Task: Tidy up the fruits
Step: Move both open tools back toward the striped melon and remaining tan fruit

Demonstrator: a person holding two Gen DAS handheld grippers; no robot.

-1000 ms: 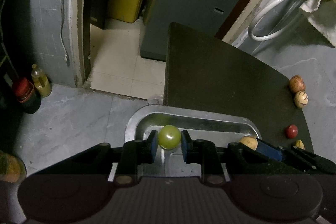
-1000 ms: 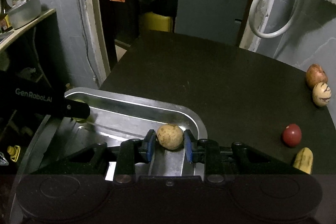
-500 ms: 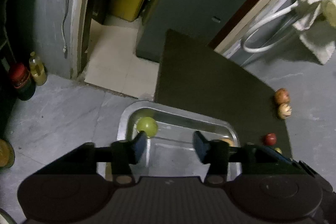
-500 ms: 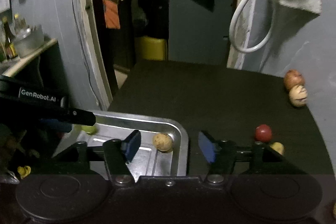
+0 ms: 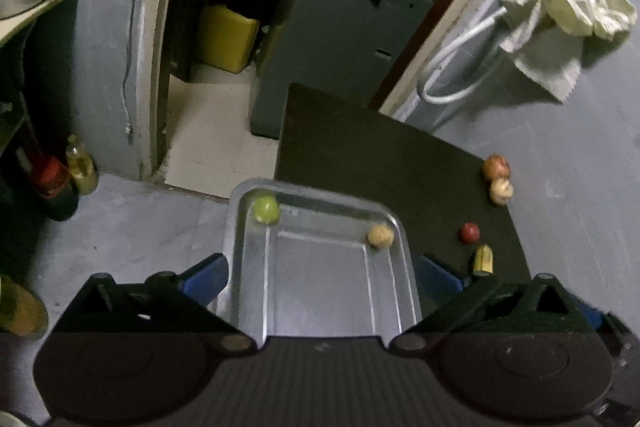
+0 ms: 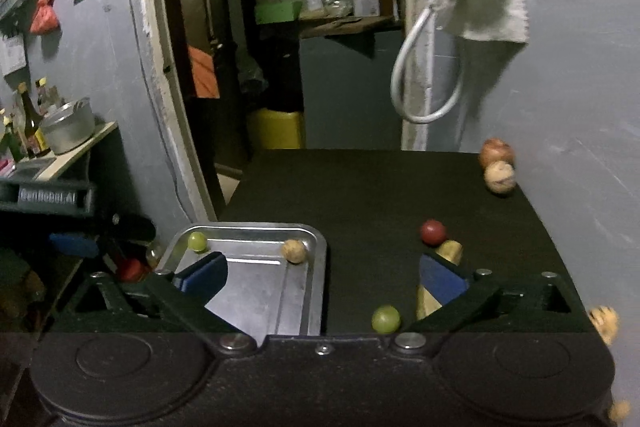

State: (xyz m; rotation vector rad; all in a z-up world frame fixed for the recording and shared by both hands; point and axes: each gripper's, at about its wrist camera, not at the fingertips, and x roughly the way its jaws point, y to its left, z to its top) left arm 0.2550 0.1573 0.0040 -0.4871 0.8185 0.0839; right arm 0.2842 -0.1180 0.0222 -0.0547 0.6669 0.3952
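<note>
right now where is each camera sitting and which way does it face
Left wrist: rides on the left claw, tilted down over the metal tray, doorway beyond; its own open blue-padded fingers flank the tray.
Right wrist: rides on the right claw, looking across the black table toward the doorway; its own open fingers show, and the left claw at the left edge.
Shared: the tray with the green fruit and tan fruit, plus the red fruit on the table.
</note>
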